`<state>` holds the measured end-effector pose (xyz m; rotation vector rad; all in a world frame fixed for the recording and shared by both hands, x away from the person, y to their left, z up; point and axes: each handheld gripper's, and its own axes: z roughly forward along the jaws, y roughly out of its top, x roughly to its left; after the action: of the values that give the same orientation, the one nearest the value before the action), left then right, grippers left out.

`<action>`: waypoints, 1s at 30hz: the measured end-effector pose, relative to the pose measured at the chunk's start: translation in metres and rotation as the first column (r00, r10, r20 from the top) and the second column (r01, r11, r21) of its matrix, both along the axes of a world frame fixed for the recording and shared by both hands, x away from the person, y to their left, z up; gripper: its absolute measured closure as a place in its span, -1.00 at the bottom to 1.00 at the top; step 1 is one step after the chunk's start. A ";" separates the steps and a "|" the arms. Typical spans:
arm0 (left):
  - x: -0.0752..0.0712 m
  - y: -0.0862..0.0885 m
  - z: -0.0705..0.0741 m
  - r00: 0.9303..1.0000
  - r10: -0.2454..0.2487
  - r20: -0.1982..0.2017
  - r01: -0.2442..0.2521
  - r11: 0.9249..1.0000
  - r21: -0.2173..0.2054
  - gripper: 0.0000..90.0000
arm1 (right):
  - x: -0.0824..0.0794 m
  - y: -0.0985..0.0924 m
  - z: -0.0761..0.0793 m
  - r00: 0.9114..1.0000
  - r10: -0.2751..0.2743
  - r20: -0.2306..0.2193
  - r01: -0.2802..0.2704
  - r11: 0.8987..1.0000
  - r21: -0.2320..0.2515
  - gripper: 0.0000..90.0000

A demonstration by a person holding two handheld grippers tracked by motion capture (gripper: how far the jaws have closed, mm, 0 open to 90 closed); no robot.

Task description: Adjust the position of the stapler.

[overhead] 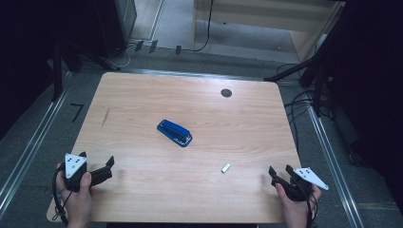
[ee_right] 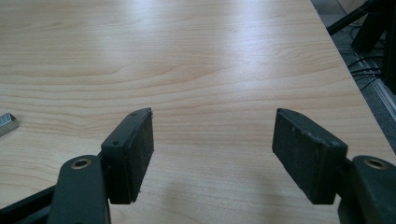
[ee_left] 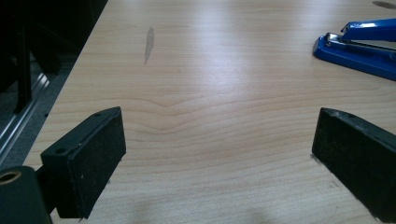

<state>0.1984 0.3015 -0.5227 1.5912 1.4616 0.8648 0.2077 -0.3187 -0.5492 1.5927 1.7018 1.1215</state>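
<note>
Both grippers, left and right, gape empty at the desk's near edge; reaching the stapler and staple strip likely comes next.

You held your left gripper low at the near left, jaws wide apart. Your right gripper sat near right, jaws apart too.

Stapler cut off by right edge in left gripper view; its far end unseen. Small metal block clipped by left edge in right gripper view. In high view, block too small to identify.
</note>
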 end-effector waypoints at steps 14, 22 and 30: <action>0.001 0.000 0.000 1.000 -0.011 -0.009 0.011 1.000 -0.003 -0.93 | 0.001 0.028 0.027 0.994 0.098 0.049 -0.098 0.995 0.001 -0.28; 0.001 -0.001 0.000 1.000 -0.017 -0.013 0.017 1.000 -0.001 -0.93 | 0.013 0.059 0.045 0.976 0.209 0.063 -0.210 0.978 0.000 -0.28; 0.001 -0.002 0.000 1.000 -0.023 -0.017 0.023 1.000 0.007 -0.93 | 0.035 0.103 0.056 0.945 0.323 0.056 -0.322 0.946 -0.021 -0.27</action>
<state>0.1999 0.2996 -0.5230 1.6211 1.4508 0.8469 0.2424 -0.2161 -0.4936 1.2879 1.9735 1.2969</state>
